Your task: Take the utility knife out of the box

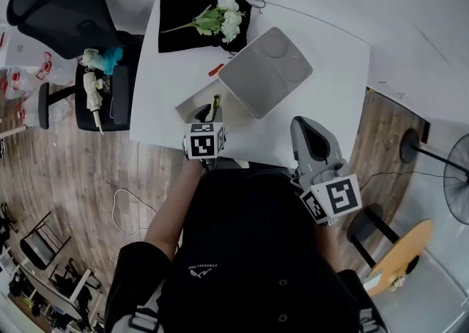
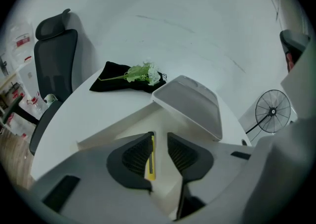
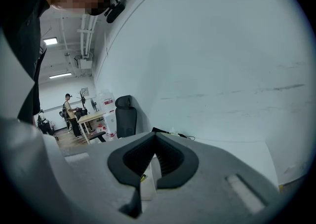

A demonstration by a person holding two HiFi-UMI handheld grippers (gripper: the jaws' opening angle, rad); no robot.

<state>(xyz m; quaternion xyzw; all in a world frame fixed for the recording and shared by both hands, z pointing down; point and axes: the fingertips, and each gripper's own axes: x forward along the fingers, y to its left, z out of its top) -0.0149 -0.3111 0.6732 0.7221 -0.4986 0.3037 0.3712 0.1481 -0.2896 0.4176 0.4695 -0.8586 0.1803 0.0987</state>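
A white box (image 1: 187, 103) stands open on the white table (image 1: 330, 60), its grey lid (image 1: 265, 71) lying beside it. In the box lies the yellow and black utility knife (image 1: 215, 106). My left gripper (image 1: 209, 114) points down into the box. In the left gripper view its jaws (image 2: 160, 135) stand apart with the knife (image 2: 151, 161) between them, close against the left pad; the right pad is clear of it. The box wall (image 2: 113, 127) and lid (image 2: 195, 107) show beyond. My right gripper (image 1: 304, 125) hovers over the table's near right part, shut (image 3: 155, 136) and holding nothing.
A black cloth (image 1: 179, 23) with white flowers (image 1: 223, 16) lies at the table's far side, and a small red item (image 1: 215, 70) sits near the lid. An office chair (image 1: 73, 23) stands left of the table. A fan (image 1: 456, 177) stands at the right.
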